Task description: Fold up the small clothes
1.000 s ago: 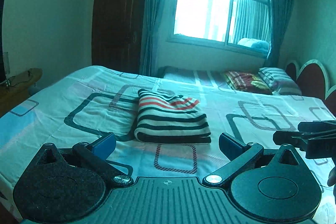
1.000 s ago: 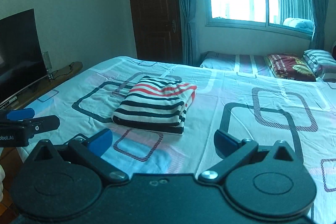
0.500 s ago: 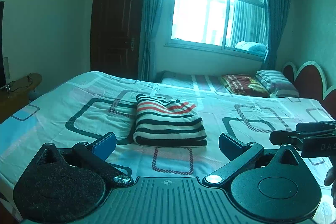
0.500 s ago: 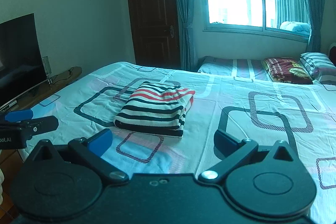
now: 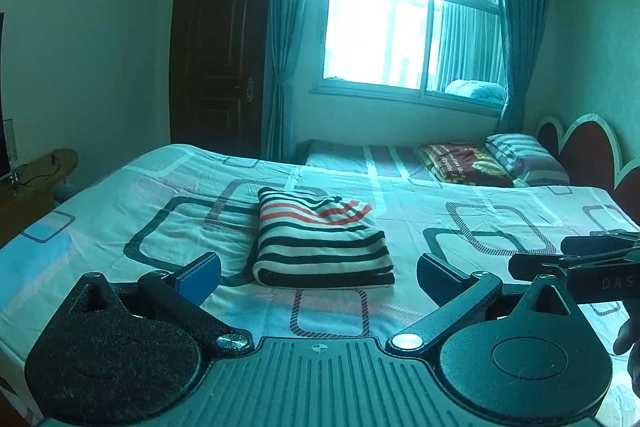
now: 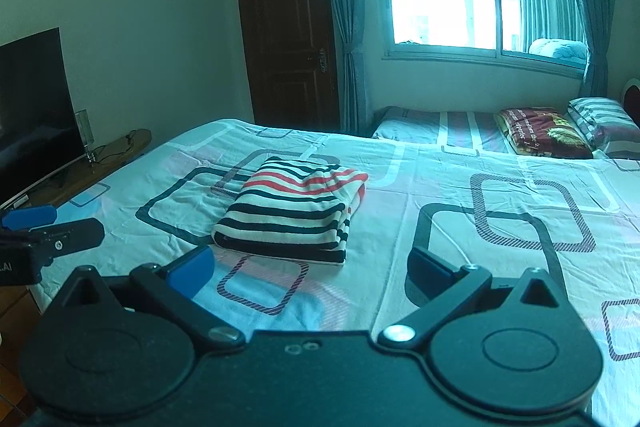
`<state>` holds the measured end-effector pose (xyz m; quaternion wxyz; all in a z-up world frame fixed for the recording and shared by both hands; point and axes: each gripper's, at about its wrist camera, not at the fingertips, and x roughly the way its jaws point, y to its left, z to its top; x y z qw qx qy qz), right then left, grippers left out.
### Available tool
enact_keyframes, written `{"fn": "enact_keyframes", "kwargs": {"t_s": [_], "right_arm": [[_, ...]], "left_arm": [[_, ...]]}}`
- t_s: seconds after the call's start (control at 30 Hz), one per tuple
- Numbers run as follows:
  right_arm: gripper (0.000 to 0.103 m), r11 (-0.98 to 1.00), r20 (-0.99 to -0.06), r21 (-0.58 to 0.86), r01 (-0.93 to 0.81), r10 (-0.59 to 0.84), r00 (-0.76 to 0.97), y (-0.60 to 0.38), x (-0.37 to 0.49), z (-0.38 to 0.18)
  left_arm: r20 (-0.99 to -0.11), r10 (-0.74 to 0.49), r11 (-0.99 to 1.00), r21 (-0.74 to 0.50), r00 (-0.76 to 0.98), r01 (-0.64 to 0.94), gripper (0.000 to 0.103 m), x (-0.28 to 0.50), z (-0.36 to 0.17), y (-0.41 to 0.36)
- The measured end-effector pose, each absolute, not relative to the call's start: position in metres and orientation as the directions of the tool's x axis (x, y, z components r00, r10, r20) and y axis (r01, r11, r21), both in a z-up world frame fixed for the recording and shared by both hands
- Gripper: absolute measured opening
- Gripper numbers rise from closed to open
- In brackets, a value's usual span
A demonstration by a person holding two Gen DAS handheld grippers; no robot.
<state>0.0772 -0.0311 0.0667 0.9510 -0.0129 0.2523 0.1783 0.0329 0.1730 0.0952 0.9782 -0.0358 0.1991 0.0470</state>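
A folded striped garment [image 5: 320, 239], black, white and red, lies flat on the patterned bedsheet [image 5: 140, 211]; it also shows in the right wrist view [image 6: 294, 209]. My left gripper [image 5: 318, 273] is open and empty, held back from the garment's near edge. My right gripper [image 6: 310, 267] is open and empty, also short of the garment, which lies ahead and slightly left. The right gripper shows at the right edge of the left wrist view [image 5: 576, 263], and the left gripper at the left edge of the right wrist view [image 6: 44, 239].
Pillows [image 5: 520, 159] and a folded blanket [image 5: 460, 163] lie at the head of the bed by the red headboard [image 5: 584, 147]. A TV [image 6: 32, 115] on a wooden stand [image 6: 108, 155] is left of the bed. A dark door [image 5: 220, 67] and a curtained window [image 5: 400, 27] are behind.
Both grippers have drawn back and tilted up a little from the bed; the garment looks slightly farther and lower in view. The garment itself has not moved.
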Motion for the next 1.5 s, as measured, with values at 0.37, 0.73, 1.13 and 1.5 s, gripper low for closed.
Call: {"fn": "enact_keyframes", "kwargs": {"t_s": [0.37,0.73,1.13,1.5], "right_arm": [[0.102,0.938,-0.483,0.071,-0.34,0.33,0.811,-0.033,0.082,0.066],[0.102,0.937,-0.481,0.074,-0.342,0.334,0.811,-0.032,0.082,0.066],[0.102,0.936,-0.479,0.062,-0.346,0.332,0.812,-0.035,0.082,0.066],[0.102,0.937,-0.481,0.054,-0.345,0.328,0.813,-0.035,0.083,0.064]], "left_arm": [[-0.401,0.074,0.994,-0.042,0.913,-0.1,0.103,0.036,0.095,0.172],[-0.399,0.077,0.995,-0.032,0.914,-0.099,0.103,0.036,0.096,0.169],[-0.401,0.054,0.997,-0.034,0.915,-0.074,0.103,0.038,0.095,0.168],[-0.414,0.078,0.991,-0.069,0.907,-0.116,0.103,0.043,0.088,0.175]]}}
